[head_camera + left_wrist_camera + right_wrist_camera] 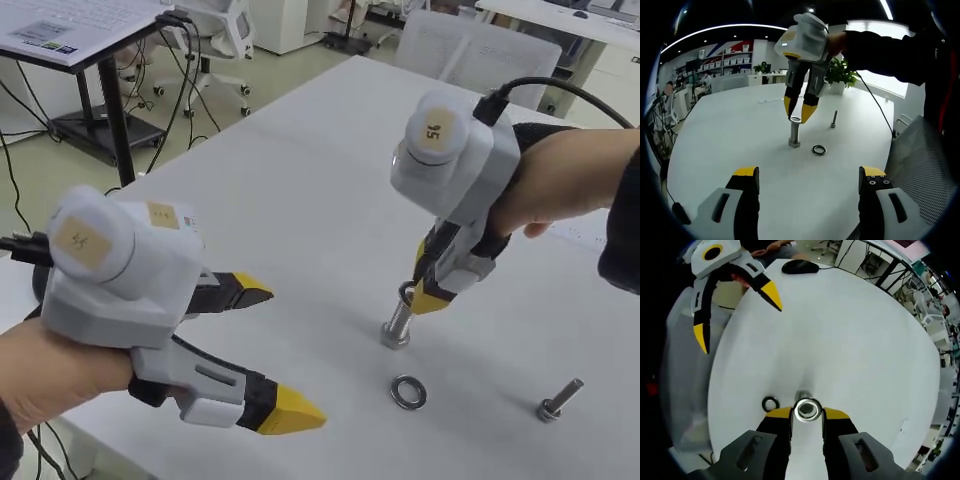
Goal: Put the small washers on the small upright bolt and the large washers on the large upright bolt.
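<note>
The large bolt (396, 328) stands upright on the white table (300, 180). My right gripper (420, 298) is shut on a large washer (406, 293) right at the bolt's top; in the right gripper view the washer (807, 409) sits between the yellow tips (807, 413) and hides the bolt. In the left gripper view the right gripper (800, 114) hangs over the bolt (794, 134). Another large washer (408, 392) lies flat beside the bolt. The small bolt (558, 400) stands to the right. My left gripper (272, 350) is open and holds nothing, near the table's front edge.
A computer mouse (799, 266) lies at the table's far side. A mesh chair (480, 50) stands behind the table, and a black desk with a laptop (70, 30) is to the left. The table's left edge (150, 180) runs diagonally.
</note>
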The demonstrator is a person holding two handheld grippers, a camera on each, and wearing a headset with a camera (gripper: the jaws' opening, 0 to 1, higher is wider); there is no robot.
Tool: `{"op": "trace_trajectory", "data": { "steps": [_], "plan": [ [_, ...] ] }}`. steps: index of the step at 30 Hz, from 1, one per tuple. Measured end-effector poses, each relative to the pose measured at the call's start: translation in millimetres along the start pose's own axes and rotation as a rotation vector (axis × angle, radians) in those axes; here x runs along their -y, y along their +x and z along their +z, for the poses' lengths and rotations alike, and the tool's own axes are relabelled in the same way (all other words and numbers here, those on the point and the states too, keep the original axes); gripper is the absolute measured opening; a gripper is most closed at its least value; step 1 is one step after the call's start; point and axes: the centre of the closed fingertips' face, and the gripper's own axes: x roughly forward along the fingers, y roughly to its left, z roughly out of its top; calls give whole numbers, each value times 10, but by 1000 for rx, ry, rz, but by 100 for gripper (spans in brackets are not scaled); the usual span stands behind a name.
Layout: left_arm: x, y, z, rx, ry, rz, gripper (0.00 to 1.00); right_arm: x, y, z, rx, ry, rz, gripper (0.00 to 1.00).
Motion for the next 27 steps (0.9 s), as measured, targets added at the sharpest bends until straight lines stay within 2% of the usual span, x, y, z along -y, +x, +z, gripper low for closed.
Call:
{"op": "trace_trajectory", "data": {
  "steps": [21,27],
  "plan": [
    [-9,4,-42,-4,-9,-2,81,-26,205,25,-28,-5,31,23],
    [-2,6,-51,-7,-9,-2,81,-29,320,-2,-41,-4,37,23]
  ]
}}
